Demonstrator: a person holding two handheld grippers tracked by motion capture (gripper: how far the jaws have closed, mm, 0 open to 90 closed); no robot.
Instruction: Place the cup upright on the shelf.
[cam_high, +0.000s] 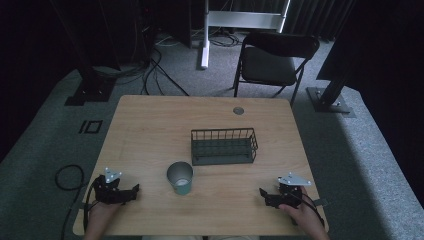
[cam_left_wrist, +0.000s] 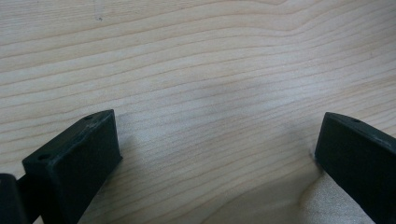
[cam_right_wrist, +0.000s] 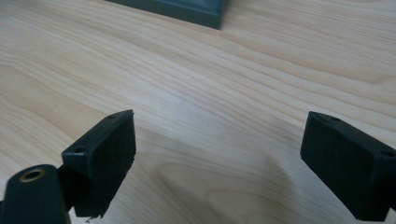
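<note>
Claws rest wide open and empty on the pale wooden counter: left claw, right claw. Between them stands a teal metal-lined cup, near a dark wire basket behind it.

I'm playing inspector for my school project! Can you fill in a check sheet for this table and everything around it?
Surface: wooden table, bare grain, round hole near far edge.
Job's things: metal cup upright; dark wire basket behind it, apart.
Clutter: nothing seen.
Grippers: left gripper open on bare wood; right gripper open, basket corner ahead.
Cables: one trails from each gripper; loop on floor left; bundle beyond table.
Surroundings: folding chair, grey carpet, dark stands.
</note>
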